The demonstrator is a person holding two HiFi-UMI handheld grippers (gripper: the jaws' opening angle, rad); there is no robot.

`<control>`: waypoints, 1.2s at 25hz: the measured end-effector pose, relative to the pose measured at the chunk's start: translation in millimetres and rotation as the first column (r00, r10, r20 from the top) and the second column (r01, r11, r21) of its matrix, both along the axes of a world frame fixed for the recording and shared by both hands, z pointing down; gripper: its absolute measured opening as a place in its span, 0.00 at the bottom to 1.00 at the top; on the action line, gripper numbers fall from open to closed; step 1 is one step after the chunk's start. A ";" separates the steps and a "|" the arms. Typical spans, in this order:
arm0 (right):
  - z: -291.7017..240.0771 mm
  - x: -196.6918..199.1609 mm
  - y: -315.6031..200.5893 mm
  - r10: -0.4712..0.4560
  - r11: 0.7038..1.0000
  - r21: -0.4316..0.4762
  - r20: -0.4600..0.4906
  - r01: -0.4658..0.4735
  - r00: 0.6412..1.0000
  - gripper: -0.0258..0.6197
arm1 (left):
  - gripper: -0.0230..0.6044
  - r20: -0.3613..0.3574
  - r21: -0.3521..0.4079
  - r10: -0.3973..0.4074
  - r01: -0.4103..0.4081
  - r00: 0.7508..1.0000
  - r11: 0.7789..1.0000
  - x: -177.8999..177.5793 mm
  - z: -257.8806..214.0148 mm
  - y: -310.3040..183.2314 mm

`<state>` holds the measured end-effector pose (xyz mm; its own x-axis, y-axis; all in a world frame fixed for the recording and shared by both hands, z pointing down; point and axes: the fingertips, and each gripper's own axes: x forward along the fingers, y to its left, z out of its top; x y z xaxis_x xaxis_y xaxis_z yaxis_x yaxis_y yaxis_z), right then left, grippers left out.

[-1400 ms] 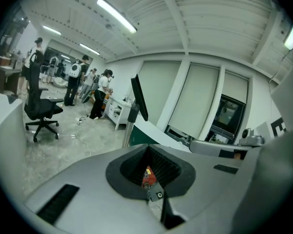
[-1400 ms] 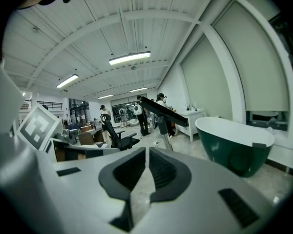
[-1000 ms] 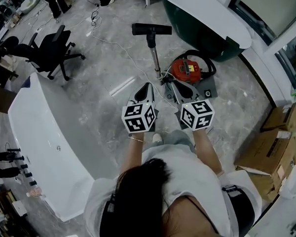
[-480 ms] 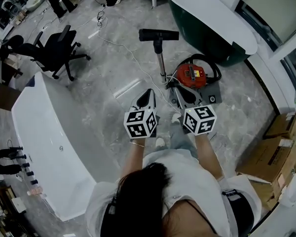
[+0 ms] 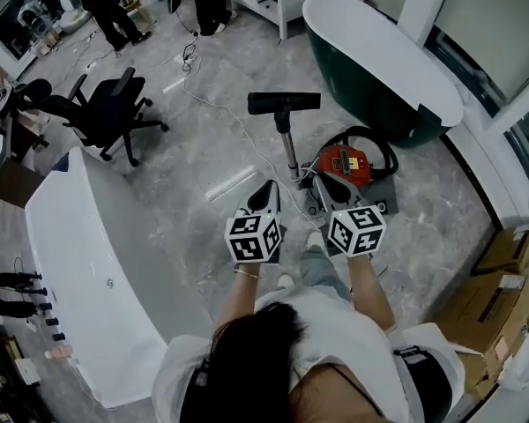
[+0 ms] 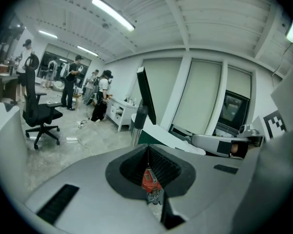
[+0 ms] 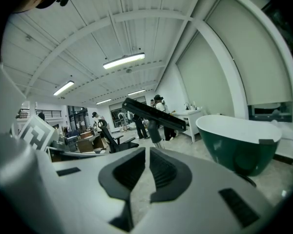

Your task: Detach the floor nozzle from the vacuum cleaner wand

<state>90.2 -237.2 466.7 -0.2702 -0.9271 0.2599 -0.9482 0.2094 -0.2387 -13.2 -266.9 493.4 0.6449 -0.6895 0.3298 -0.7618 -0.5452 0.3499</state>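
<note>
The black floor nozzle lies on the grey floor, joined to the metal wand, which leads back to the red vacuum cleaner. My left gripper hovers just left of the wand's near end, shut and empty. My right gripper hangs over the vacuum's near side, also shut with nothing held. In the left gripper view the nozzle and wand rise beyond the shut left gripper. From the right gripper the nozzle shows ahead, apart from the jaws.
A dark green bathtub stands behind the vacuum, a white bathtub to the left. A black office chair, a white cable on the floor, and cardboard boxes at right. People stand far back.
Both grippers have moved forward towards the vacuum and the wand's near end, staying shut. The nozzle and vacuum sit lower in the head view.
</note>
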 end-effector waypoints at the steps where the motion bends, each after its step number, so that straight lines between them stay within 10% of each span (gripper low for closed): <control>1: -0.1 4.3 -3.9 0.001 1.000 0.000 0.001 -0.001 1.000 0.07 | 0.04 0.001 0.001 -0.003 0.003 1.000 1.000 2.8 -0.2 -3.8; 30: -7.3 60.5 -100.4 -0.103 0.994 0.022 -0.007 0.103 0.995 0.17 | 0.04 0.063 -0.011 -0.097 0.097 0.993 0.995 43.8 14.7 -83.6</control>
<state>150.7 -337.7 459.4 -0.3631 -0.8999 0.2414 -0.9227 0.3113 -0.2276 30.6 -350.5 508.2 0.5530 -0.7428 0.3775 -0.8315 -0.4630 0.3070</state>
